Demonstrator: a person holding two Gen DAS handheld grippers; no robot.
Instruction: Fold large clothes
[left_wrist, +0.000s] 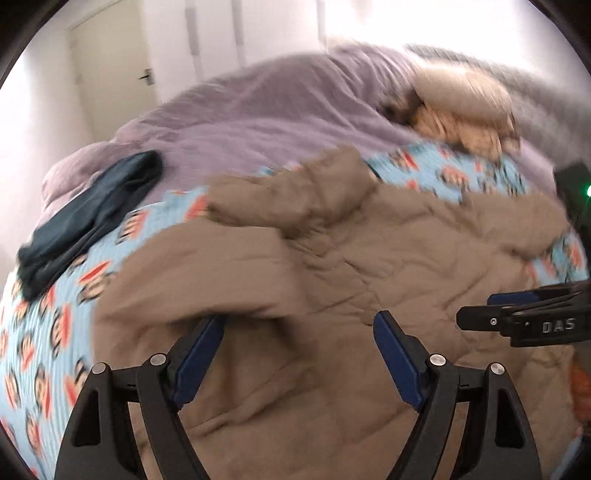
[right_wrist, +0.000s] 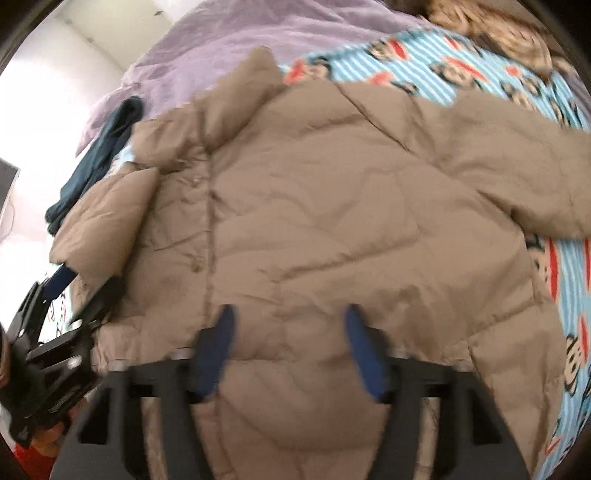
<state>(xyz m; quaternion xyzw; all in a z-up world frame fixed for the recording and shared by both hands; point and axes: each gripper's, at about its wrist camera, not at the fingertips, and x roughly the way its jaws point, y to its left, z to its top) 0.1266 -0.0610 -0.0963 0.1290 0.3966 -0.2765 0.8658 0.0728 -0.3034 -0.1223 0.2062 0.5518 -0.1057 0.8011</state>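
Under both claws lies the tan puffer jacket (right_wrist: 332, 206), spread across the monkey-print blanket (left_wrist: 44, 332) on the bed so that it has a flat, soft surface to be folded on. My left claw (left_wrist: 299, 350) has its jaws apart, with only jacket fabric below and nothing pinched between the pads; a fold of the jacket sits just ahead of its left finger (left_wrist: 199, 354). My right claw (right_wrist: 288, 347) also stands apart over the lower body of the jacket, not pressing on it. I judge both are free so I can pick a fresh grip for the next fold. Ahead and to the right of the right claw one sleeve (right_wrist: 517, 158) still stretches outward, while the other sleeve (right_wrist: 107, 225), beyond its left finger, is already turned in over the front. Farther off, beyond the left claw, a dark garment (left_wrist: 92, 218) waits beside the purple duvet (left_wrist: 258, 110), well apart from the jacket.
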